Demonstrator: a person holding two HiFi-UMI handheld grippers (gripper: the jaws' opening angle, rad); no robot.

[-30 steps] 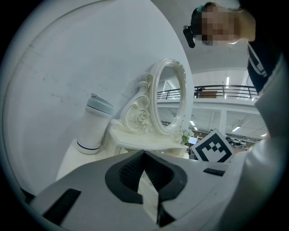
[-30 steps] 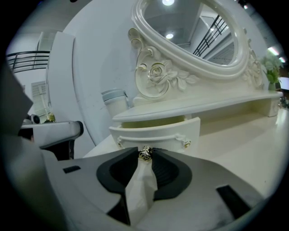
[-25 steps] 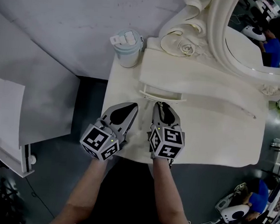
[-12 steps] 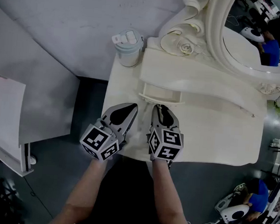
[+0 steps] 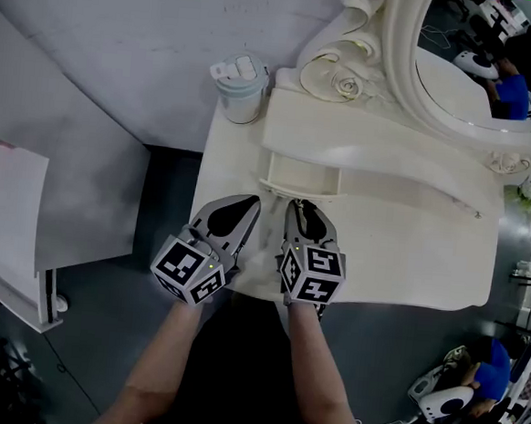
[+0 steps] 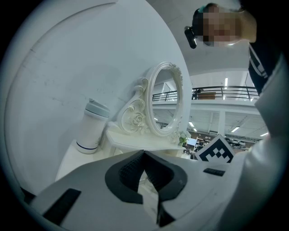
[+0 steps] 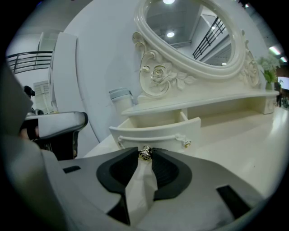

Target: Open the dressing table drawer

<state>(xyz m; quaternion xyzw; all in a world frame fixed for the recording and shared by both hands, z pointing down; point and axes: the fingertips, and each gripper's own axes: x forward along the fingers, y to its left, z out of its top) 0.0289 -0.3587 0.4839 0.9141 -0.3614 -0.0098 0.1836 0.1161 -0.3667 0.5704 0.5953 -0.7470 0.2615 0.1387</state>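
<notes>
Dressing table (image 5: 399, 254): cream painted finish, smooth, soft sheen
Drawer (image 7: 156, 131): same cream paint, smooth front
Knob (image 7: 145, 153): bright shiny metal, rose-moulded
Mirror frame (image 7: 158, 72): carved relief, glossy cream
Mirror glass (image 7: 194, 31): polished, reflective
Tumbler (image 6: 91, 128): matt white, plastic-looking, pale lid
Right gripper (image 5: 304, 207): matt grey plastic shell; pads (image 7: 167, 171) dark, ribbed, rubbery
Left gripper (image 6: 143, 155): same grey shell, same ribbed dark pads

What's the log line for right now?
right gripper: shut on drawer knob | drawer: partly open | left gripper: shut, empty
</notes>
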